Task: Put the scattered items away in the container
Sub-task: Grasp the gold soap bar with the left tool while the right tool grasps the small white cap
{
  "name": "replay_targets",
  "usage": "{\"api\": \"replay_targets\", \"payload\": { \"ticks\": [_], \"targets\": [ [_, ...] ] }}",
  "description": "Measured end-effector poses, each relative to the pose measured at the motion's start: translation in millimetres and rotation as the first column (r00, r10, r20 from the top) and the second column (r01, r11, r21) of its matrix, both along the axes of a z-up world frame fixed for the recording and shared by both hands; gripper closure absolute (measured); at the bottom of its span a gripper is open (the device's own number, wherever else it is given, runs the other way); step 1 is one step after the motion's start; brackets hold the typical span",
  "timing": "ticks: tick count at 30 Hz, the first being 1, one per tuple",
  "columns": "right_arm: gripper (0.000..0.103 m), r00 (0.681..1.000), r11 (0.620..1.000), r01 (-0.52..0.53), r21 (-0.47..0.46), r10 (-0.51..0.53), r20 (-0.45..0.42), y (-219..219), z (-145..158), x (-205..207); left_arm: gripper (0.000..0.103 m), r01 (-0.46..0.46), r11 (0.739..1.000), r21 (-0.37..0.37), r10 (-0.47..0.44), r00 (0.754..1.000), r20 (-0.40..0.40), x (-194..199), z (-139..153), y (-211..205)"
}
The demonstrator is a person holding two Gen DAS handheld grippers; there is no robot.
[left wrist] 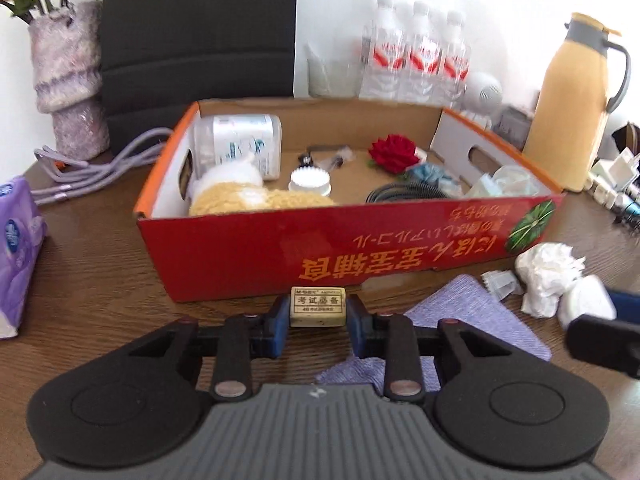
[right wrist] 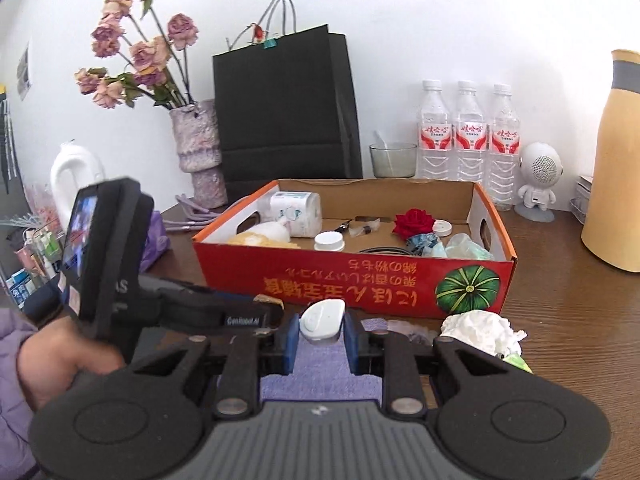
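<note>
A red cardboard box (left wrist: pixel 360 256) stands open on the wooden table; it also shows in the right wrist view (right wrist: pixel 360 280). Inside lie a wipes pack (left wrist: pixel 240 144), a plush toy (left wrist: pixel 240 196), a white cap (left wrist: pixel 310 182), a red rose (left wrist: pixel 392 152) and a cable (left wrist: pixel 404 194). My left gripper (left wrist: pixel 318 312) is shut on a beige eraser (left wrist: pixel 318 306), just in front of the box's near wall. My right gripper (right wrist: pixel 322 326) is shut on a small white plastic object (right wrist: pixel 322 318), in front of the box above a purple cloth (right wrist: pixel 320 364).
Crumpled white tissue (left wrist: pixel 548 276) and the purple cloth (left wrist: pixel 472 312) lie right of my left gripper. A tissue pack (left wrist: pixel 16 248), vase (left wrist: pixel 72 80), black bag (right wrist: pixel 284 108), water bottles (right wrist: pixel 468 136), glass bowl (right wrist: pixel 394 160), speaker (right wrist: pixel 538 180) and yellow jug (left wrist: pixel 572 104) ring the box.
</note>
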State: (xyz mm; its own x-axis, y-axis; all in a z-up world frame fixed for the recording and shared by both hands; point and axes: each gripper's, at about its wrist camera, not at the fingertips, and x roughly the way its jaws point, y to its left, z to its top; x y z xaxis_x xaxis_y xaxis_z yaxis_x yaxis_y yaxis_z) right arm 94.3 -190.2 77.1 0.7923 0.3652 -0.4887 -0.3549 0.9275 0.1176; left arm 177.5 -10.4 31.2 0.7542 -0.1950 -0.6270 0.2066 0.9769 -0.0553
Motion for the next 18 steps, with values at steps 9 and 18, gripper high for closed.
{"api": "replay_targets", "payload": {
  "ticks": [9, 18],
  "targets": [
    [0.080, 0.998, 0.999, 0.040, 0.018, -0.041, 0.048, -9, 6, -41, 0.073, -0.075, 0.996, -0.056, 0.088, 0.950, 0.300, -132, 55, -2],
    [0.080, 0.983, 0.996, 0.085, 0.013, -0.086, 0.165, -16, 22, -103, 0.073, -0.052, 0.997, -0.049, 0.068, 0.901, 0.429, -220, 64, -21]
  ]
}}
